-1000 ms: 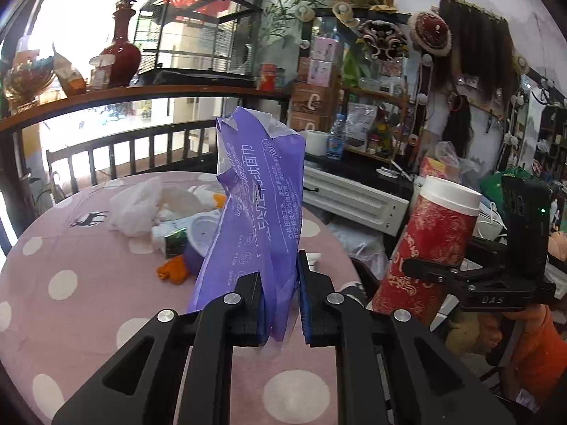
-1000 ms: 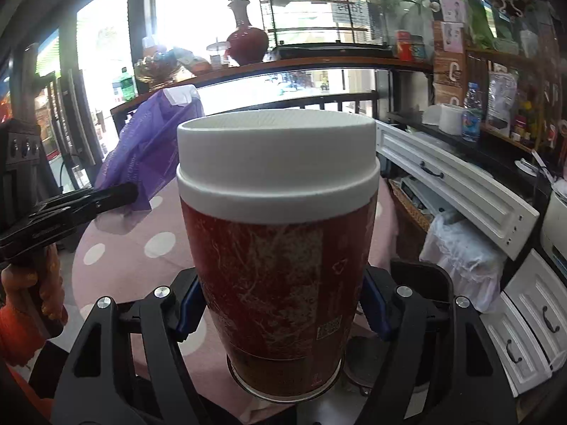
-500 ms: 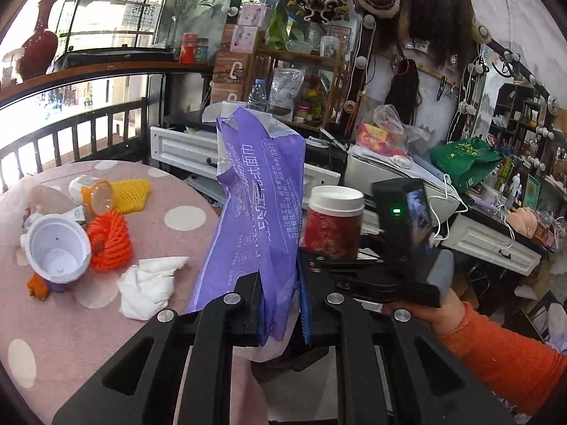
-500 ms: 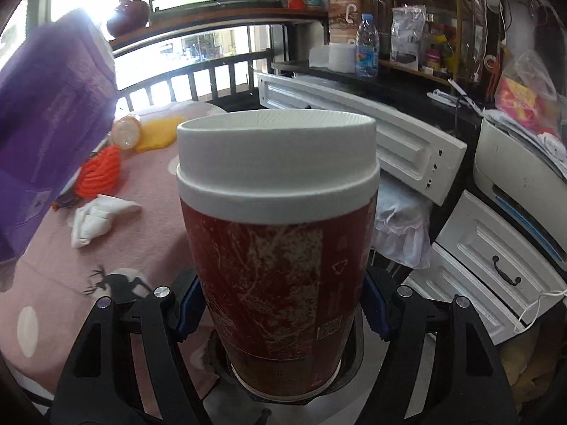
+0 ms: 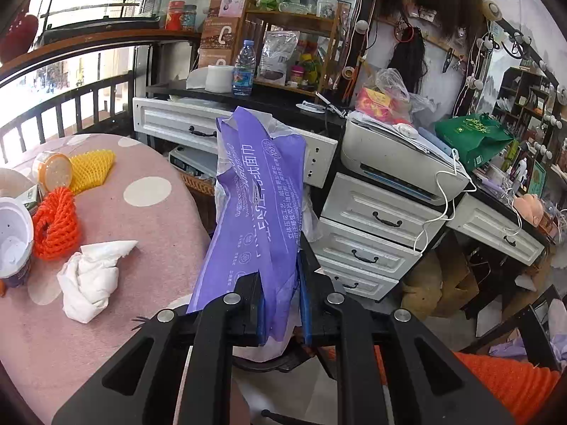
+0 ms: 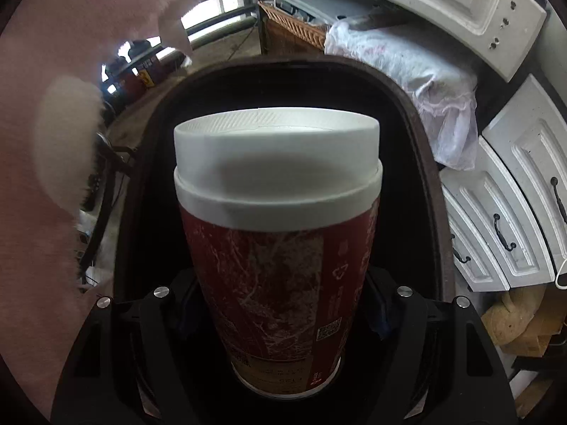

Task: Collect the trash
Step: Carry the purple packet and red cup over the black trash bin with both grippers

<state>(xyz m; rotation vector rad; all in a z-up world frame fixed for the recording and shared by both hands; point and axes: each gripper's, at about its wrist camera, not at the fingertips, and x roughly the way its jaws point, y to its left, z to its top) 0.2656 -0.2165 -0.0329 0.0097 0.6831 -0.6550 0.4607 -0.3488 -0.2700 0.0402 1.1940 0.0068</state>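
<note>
While my right jaws [image 6: 283,315] clamped the light, stiff red paper cup [image 6: 280,248] low over the black bin [image 6: 418,120], left jaws [image 5: 281,308] pinched the limp purple wrapper [image 5: 262,205].

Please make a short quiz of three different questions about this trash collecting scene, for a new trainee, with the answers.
1. True or false: the left tool is shut on the purple package.
2. What is directly behind the red cup in the right tool? A) wicker basket B) dark bin opening C) white drawer
3. Fill in: the crumpled white tissue lies on the pink ____ tablecloth.

Key: 1 true. 2 B, the dark bin. 3 polka-dot.
</note>
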